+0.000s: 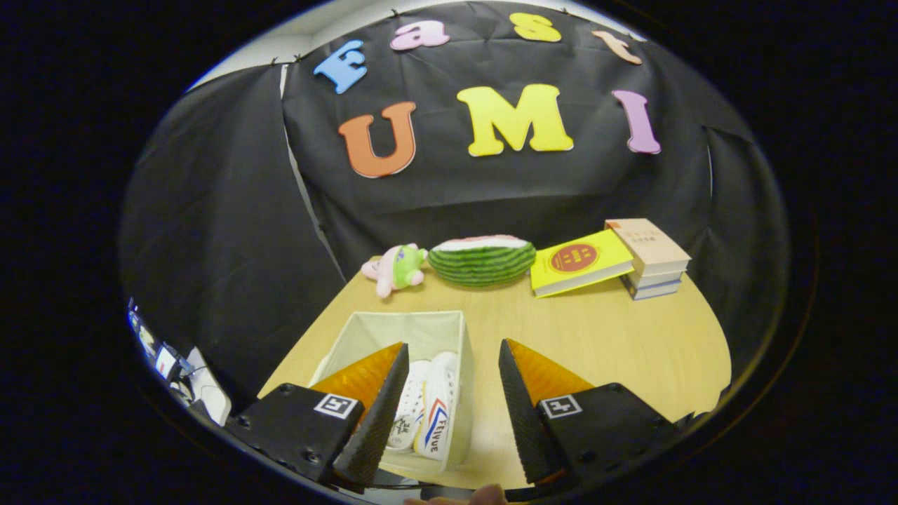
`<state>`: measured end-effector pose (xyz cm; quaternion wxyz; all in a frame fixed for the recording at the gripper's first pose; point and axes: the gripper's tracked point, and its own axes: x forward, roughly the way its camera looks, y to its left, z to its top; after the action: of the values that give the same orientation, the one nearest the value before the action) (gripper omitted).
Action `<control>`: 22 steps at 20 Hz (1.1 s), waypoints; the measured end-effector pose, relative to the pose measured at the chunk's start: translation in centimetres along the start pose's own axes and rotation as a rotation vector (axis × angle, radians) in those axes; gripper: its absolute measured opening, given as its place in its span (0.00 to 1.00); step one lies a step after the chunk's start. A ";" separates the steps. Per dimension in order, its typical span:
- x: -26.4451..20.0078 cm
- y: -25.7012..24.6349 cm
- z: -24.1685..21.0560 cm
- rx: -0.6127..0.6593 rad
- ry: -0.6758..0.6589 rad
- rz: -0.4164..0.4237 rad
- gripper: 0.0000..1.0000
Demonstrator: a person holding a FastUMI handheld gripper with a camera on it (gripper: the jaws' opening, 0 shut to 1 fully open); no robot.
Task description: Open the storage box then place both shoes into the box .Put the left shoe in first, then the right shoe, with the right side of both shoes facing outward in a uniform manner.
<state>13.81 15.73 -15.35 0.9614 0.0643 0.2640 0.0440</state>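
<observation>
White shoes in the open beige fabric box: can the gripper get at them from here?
Probably yes. The gripper is open above the beige fabric storage box, whose top is open, and the white shoes stand just ahead of one finger with nothing over them.

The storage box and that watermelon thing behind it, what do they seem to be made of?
The storage box, just ahead of the open gripper, looks like pale matt fabric: its walls are thin and slightly slack. It holds white shoes. The watermelon seems a plush toy, soft and rounded with ribbed green stripes, though that is a guess.
</observation>
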 end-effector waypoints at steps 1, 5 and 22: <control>-0.8 -0.3 0.4 0.016 -0.047 0.004 0.81; -4.6 -2.6 2.7 -0.060 -0.271 -0.072 1.00; -10.0 -6.4 -0.3 -0.065 -0.424 -0.123 1.00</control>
<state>5.44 8.21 -11.54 0.9978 0.0251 0.0579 -0.0207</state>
